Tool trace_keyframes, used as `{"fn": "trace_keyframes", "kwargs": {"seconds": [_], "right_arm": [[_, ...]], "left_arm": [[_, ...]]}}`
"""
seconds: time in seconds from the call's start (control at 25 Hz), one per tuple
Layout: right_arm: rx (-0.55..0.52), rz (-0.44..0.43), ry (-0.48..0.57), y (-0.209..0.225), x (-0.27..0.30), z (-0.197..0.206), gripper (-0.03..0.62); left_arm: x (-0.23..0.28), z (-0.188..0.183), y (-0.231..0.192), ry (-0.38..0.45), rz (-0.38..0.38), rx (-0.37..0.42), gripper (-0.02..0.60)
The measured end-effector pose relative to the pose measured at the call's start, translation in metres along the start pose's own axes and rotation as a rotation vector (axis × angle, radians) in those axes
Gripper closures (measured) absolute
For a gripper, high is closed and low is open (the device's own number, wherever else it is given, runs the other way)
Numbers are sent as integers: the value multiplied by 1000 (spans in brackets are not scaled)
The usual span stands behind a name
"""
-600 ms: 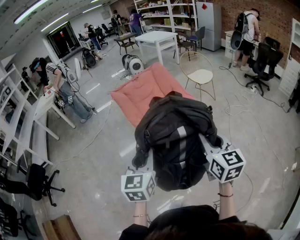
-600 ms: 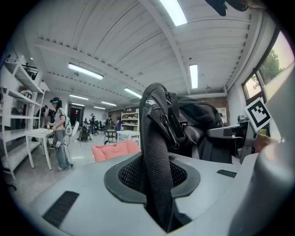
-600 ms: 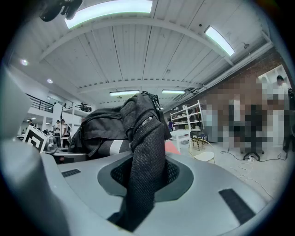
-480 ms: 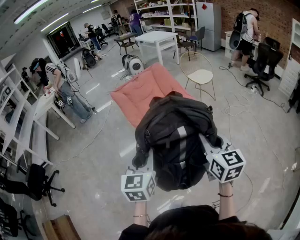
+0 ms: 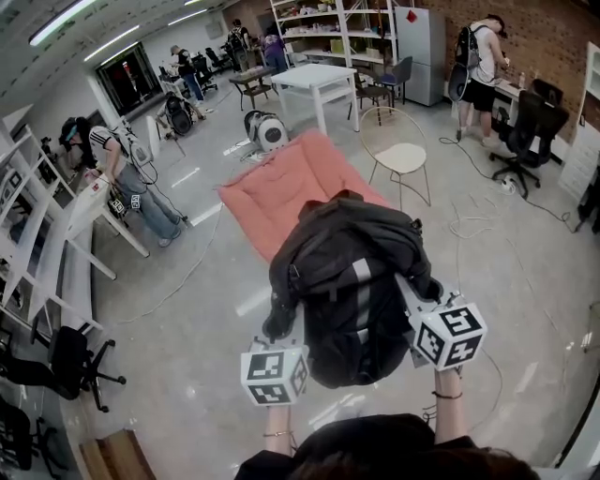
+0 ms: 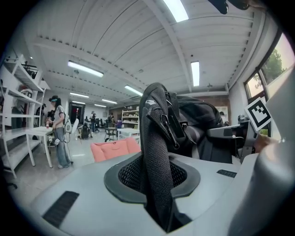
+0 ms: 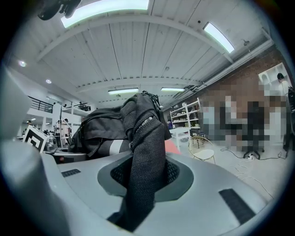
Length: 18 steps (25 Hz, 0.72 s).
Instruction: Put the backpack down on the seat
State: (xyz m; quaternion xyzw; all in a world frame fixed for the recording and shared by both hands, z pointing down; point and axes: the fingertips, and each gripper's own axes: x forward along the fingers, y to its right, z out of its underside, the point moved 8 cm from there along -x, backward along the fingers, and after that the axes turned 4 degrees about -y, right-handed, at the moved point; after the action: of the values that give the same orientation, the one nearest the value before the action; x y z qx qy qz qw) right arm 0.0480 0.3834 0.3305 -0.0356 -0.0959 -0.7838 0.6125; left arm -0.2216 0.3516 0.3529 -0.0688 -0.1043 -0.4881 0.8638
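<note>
Backpack: black fabric backpack with a grey centre stripe (image 5: 354, 291), carried clear of the floor and hanging between the two grippers in front of the person.
Backpack contents: the flaps look closed; what is inside cannot be seen.
Left gripper: the left gripper (image 6: 156, 182) has its fingers pinching one black mesh shoulder strap (image 6: 154, 133), which runs up from them to the pack.
Right gripper: the right gripper (image 7: 140, 182) has its fingers pinching the other black mesh strap (image 7: 146, 138) in the same manner.
Seat: salmon-pink padded seat (image 5: 281, 183), lying flat on the grey floor (image 5: 187, 309) beyond the backpack. In the head view the pack's far end overlaps the seat's near end. Whether the pack hangs over the seat or short of it cannot be told.
Change from half a second ago: both grips are unchanged and the pack hangs as before. The background sits slightly shifted in the head view. The person at the brick wall (image 5: 480, 66) has shifted a little.
Surroundings: round wire-frame chair with a cream pad (image 5: 398, 155) just right of the seat. White table (image 5: 316, 75) behind the seat. Loose cables (image 5: 469, 220) on the floor at right. Black office chair (image 5: 530, 122) at far right. Second person (image 5: 131, 178) beside a white surface (image 5: 89, 202) at left. Shelving rack (image 5: 328, 23) holds items too small to identify.
Obstructions: the wire-frame chair stands close to the seat's right edge.
</note>
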Motion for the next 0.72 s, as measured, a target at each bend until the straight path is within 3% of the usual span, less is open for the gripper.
{"fn": "trace_keyframes", "kwargs": {"seconds": [0.36, 0.72], "right_arm": [[23, -41, -13, 5, 15, 8, 502], [60, -47, -61, 37, 59, 12, 502]], "left_arm": [[7, 11, -4, -14, -26, -16, 489], [57, 11, -11, -61, -31, -38, 489]]}}
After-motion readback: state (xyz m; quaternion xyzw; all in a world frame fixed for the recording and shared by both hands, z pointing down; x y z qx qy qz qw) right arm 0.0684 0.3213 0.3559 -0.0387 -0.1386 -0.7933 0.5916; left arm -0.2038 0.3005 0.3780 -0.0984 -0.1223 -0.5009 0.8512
